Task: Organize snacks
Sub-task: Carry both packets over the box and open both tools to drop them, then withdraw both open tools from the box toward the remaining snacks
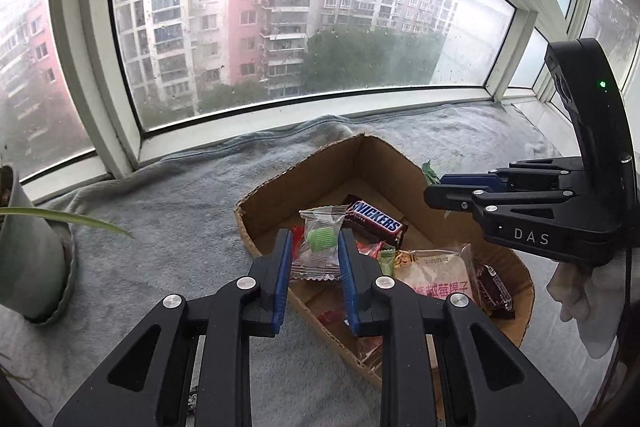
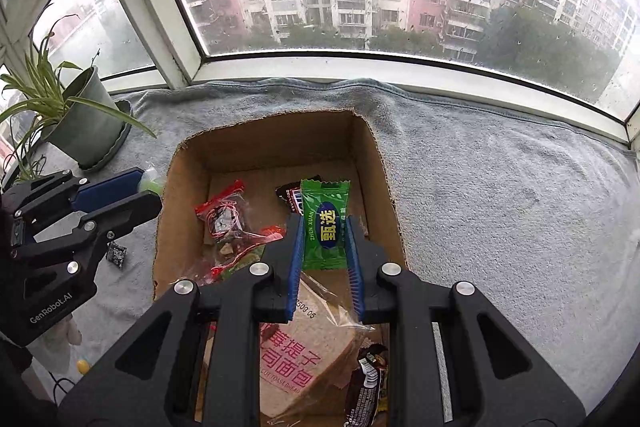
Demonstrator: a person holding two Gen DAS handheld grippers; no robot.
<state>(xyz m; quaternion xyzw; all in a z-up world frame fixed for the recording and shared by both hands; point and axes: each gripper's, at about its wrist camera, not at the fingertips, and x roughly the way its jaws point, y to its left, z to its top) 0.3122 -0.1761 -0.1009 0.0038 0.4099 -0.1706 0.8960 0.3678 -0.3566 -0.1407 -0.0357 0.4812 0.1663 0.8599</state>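
My left gripper (image 1: pixel 314 245) is shut on a clear-wrapped green candy (image 1: pixel 320 241) and holds it over the left edge of a shallow cardboard box (image 1: pixel 280 183). My right gripper (image 2: pixel 325 241) is shut on a green candy packet (image 2: pixel 325 223) above the same box (image 2: pixel 176 187). In the box lie a Snickers bar (image 1: pixel 374 221), a bread packet (image 1: pixel 436 277), a red-trimmed clear snack bag (image 2: pixel 224 219) and a dark chocolate bar (image 2: pixel 366 383). The right gripper shows in the left wrist view (image 1: pixel 434 187), and the left gripper in the right wrist view (image 2: pixel 150 185).
The box sits on a grey towel (image 2: pixel 500 195) along a window sill. A potted spider plant (image 2: pixel 86 123) stands at the left end. A small dark wrapped sweet (image 2: pixel 117 254) lies on the towel left of the box. Window frames rise just behind.
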